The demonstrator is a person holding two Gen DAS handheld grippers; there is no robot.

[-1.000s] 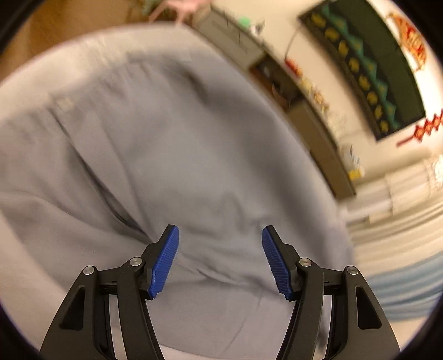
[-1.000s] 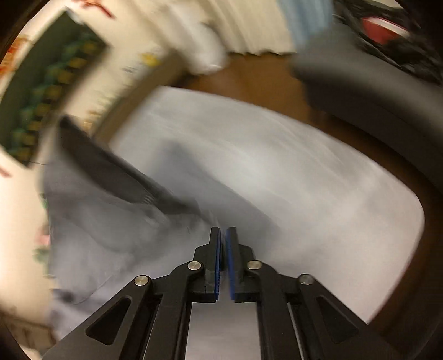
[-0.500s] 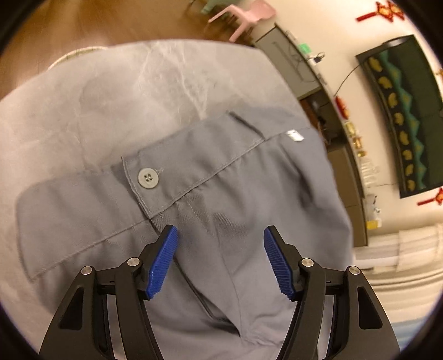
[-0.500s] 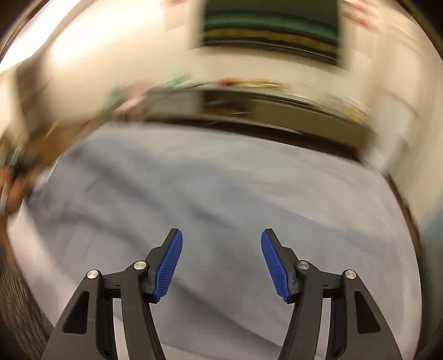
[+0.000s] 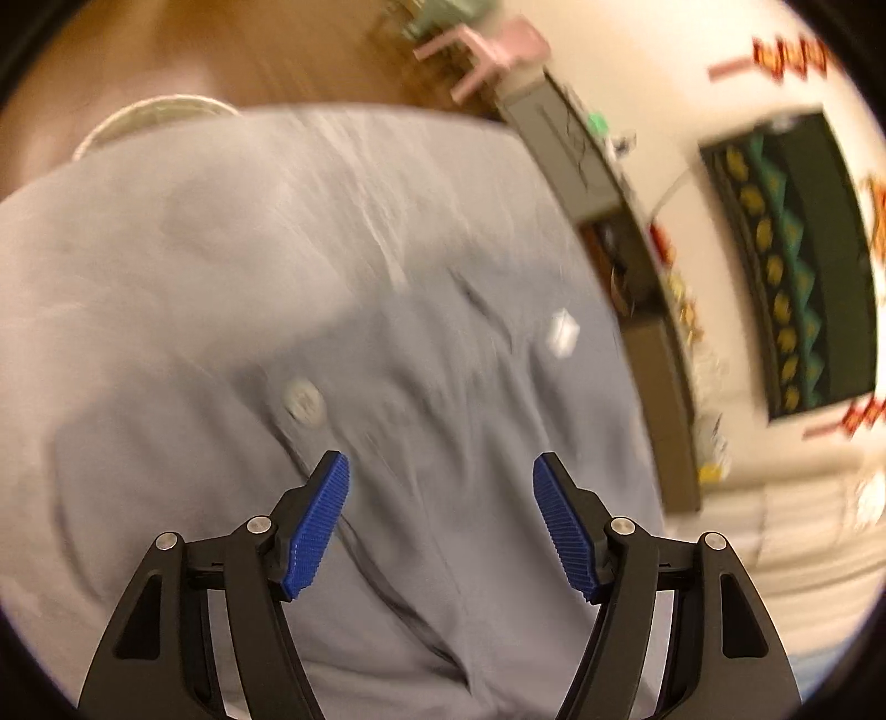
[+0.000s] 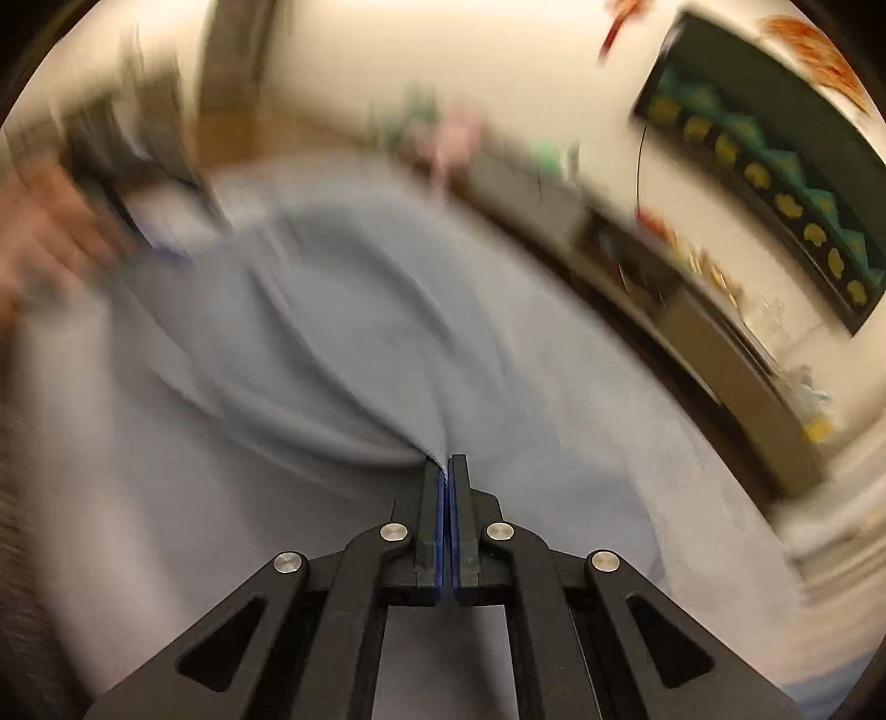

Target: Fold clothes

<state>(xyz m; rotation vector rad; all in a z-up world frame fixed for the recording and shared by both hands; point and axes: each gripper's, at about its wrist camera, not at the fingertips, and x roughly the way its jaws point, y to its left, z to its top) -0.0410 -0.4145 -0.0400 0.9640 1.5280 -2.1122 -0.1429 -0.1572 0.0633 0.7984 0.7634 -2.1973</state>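
Observation:
A grey garment, trousers with a waistband button (image 5: 302,400) and a small white label (image 5: 562,332), lies on a table covered in pale cloth (image 5: 221,183). In the left wrist view my left gripper (image 5: 440,520) is open and empty, hovering just above the waistband of the grey trousers (image 5: 443,399). In the right wrist view my right gripper (image 6: 446,476) is shut on an edge of the grey trousers (image 6: 332,343), which stretch away from it in taut folds. The other gripper and hand (image 6: 83,238) show blurred at the far left of that view.
A long dark sideboard (image 5: 637,266) with small items runs along the wall past the table's far edge. A pink chair (image 5: 487,50) stands on the wooden floor beyond. A dark wall hanging (image 6: 775,160) is on the wall. Both views are motion-blurred.
My right gripper was open half a second ago and is now shut on the trousers' edge, pulling the cloth taut. The left gripper stayed open and shifted slightly over the waistband.

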